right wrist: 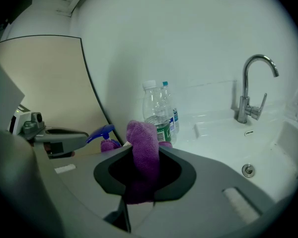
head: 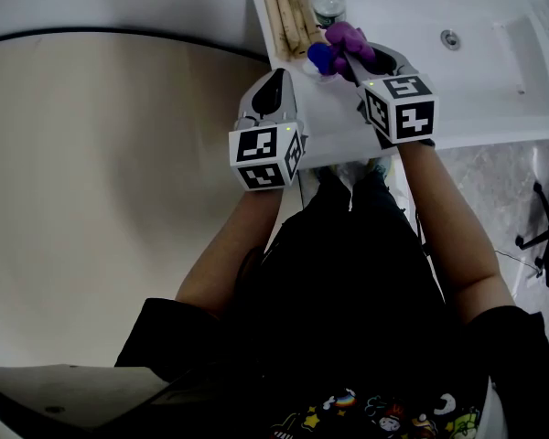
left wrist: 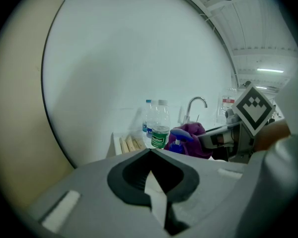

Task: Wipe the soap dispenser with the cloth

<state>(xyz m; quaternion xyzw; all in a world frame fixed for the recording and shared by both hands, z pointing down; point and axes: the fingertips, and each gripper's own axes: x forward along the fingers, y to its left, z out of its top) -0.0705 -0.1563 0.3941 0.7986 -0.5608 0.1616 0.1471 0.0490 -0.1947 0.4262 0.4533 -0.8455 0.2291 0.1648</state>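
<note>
My R gripper (right wrist: 141,157) is clamped partway shut on the purple cloth (right wrist: 143,135), mid-frame in its view, w/ the wad poking up past the tips. Cloth sits against the soap dispenser (right wrist: 100,133), whose blue pump is just left of it. L gripper (left wrist: 150,153) is closed w/ nothing in it, low centre of its view, dispenser beyond its tips. Bottles (right wrist: 156,108) stand behind on the white counter (head: 476,90).

I am getting soft, cool light; a ceiling strip light (left wrist: 269,70) is glowing at two o'clock in the left gripper view. Both gripper views are bending into black fisheye corners, near jaws blurring. The white worktop (head: 476,117) is washing out at one o'clock in the head view.
</note>
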